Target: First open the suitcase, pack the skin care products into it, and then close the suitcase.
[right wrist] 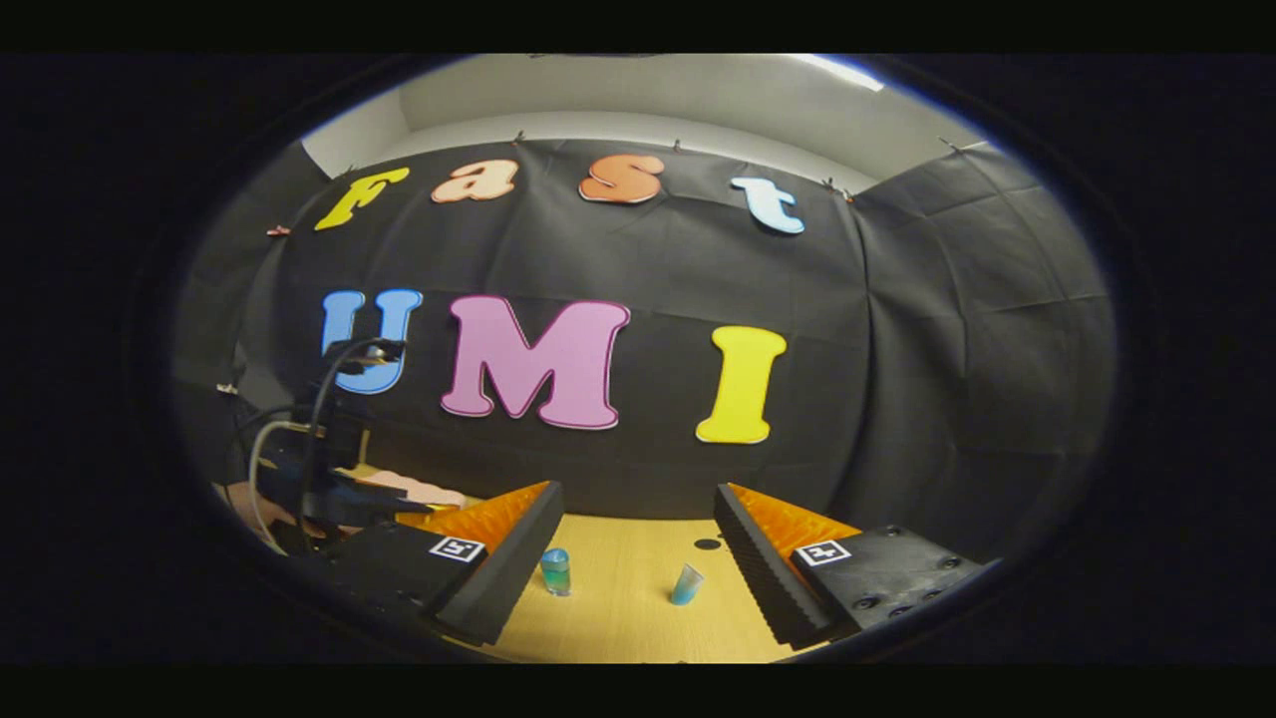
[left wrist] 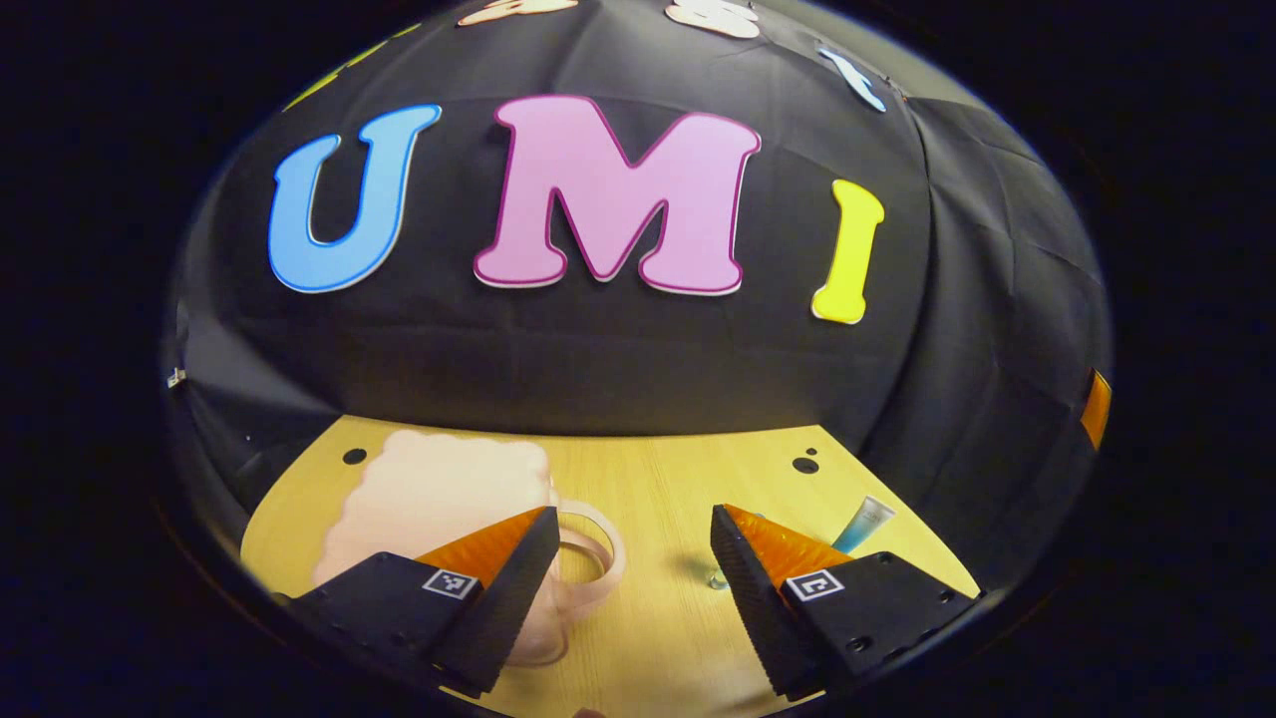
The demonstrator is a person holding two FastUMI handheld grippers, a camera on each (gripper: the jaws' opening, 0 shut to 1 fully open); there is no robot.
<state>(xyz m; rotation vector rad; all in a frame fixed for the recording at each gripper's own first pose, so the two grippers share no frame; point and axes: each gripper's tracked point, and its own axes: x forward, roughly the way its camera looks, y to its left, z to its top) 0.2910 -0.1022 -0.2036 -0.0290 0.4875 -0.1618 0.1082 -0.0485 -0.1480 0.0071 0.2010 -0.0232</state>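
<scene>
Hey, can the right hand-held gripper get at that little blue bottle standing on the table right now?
Probably yes. The right hand-held gripper is open, and the blue bottle stands upright on the wooden table just ahead, near its left finger. Nothing lies between them; the blue tube sits apart.

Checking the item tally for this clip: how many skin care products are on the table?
2: a small blue-green bottle standing upright near the right gripper's left finger, and a blue tube to its right on the table. Others may be hidden behind the fingers.
</scene>
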